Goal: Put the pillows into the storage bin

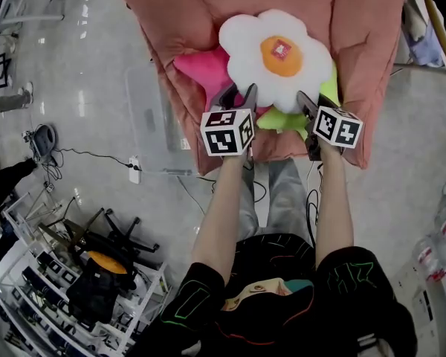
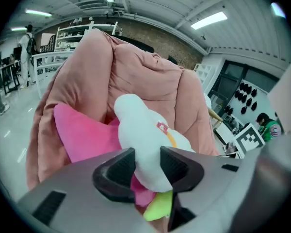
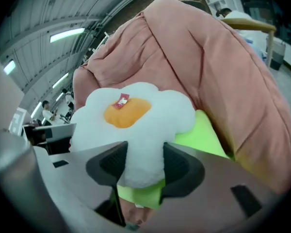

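Observation:
A white flower pillow (image 1: pixel 279 58) with an orange centre lies on top of a pink pillow (image 1: pixel 201 69) and a lime green pillow (image 1: pixel 282 119), all on a pink padded chair (image 1: pixel 171 13). My left gripper (image 1: pixel 238 95) sits at the flower's near left petal and my right gripper (image 1: pixel 306 103) at its near right petal. In the left gripper view a white petal (image 2: pixel 140 130) fills the gap of the left gripper (image 2: pixel 148 166), with both pads against it; pink pillow (image 2: pixel 82 135) behind. In the right gripper view the right gripper (image 3: pixel 145 166) pinches another petal (image 3: pixel 136 115) above the green pillow (image 3: pixel 203 135).
A clear plastic bin (image 1: pixel 152 110) stands on the floor left of the chair. Cables and a power strip (image 1: pixel 134 169) lie on the pale floor. A white rack (image 1: pixel 74 274) with gear is at lower left. A person (image 2: pixel 26 42) stands far off.

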Motion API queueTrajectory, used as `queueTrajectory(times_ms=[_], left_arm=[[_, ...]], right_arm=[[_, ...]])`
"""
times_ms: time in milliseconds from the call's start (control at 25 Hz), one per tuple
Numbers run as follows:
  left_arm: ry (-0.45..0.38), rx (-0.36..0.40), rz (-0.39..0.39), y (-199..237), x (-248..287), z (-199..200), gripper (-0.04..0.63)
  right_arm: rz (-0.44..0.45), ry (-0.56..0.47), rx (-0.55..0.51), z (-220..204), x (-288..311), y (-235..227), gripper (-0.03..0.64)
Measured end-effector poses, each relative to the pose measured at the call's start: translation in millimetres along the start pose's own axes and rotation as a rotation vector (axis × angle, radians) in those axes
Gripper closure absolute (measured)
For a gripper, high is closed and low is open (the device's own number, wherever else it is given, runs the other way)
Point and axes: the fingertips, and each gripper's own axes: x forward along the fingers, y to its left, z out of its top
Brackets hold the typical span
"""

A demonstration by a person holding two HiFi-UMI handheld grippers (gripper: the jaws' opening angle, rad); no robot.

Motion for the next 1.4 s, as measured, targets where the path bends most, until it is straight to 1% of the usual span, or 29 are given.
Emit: queueTrajectory(times_ms=[40,120,200,360,480,600,800,1000,1200,1400], left_arm=[[-0.006,0.005,-0.017,-5.2,1.4,-0.4,0.454],[-0.013,0.034,-0.025,-11.1,-2.0,0.1,0.497],[-0.031,0.044,-0.031,-14.5,-11.4,3.7,0.529],[-0.104,0.013,-0.060,-24.0,-39.4,17.5,0.554],[-0.156,0.019,-0.044,-27.3,-63.3,26.7,0.554],[-0.216,0.008,-0.013,-25.1,-89.3,35.0,0.554],[-0.313,-0.006,0.048,-19.0,-132.1,44.0,0.552],[-0.404,-0.052,0.132,2.1,-182.2,47.1,0.551],[-0.495,-0.127,0.224,39.0,-256.8,36.4,0.551],[-0.534,-0.189,0.317,92.7,-313.6,8.4,0.548]], right_arm=[[-0.005,0.009,-0.035,-0.3,-1.3,1.1,0.417],[-0.019,0.018,-0.133,2.6,-6.8,8.9,0.488],[-0.026,0.004,-0.186,7.3,-16.1,17.7,0.526],[-0.018,-0.074,-0.205,19.3,-46.0,29.5,0.545],[-0.003,-0.130,-0.235,37.5,-64.8,44.3,0.548],[0.022,-0.159,-0.313,54.6,-77.5,67.7,0.548],[0.086,-0.189,-0.427,69.0,-95.8,106.9,0.548],[0.174,-0.181,-0.553,75.7,-101.7,161.5,0.547],[0.277,-0.166,-0.681,64.3,-110.3,244.8,0.546],[0.360,-0.128,-0.784,32.4,-93.1,322.1,0.546]])
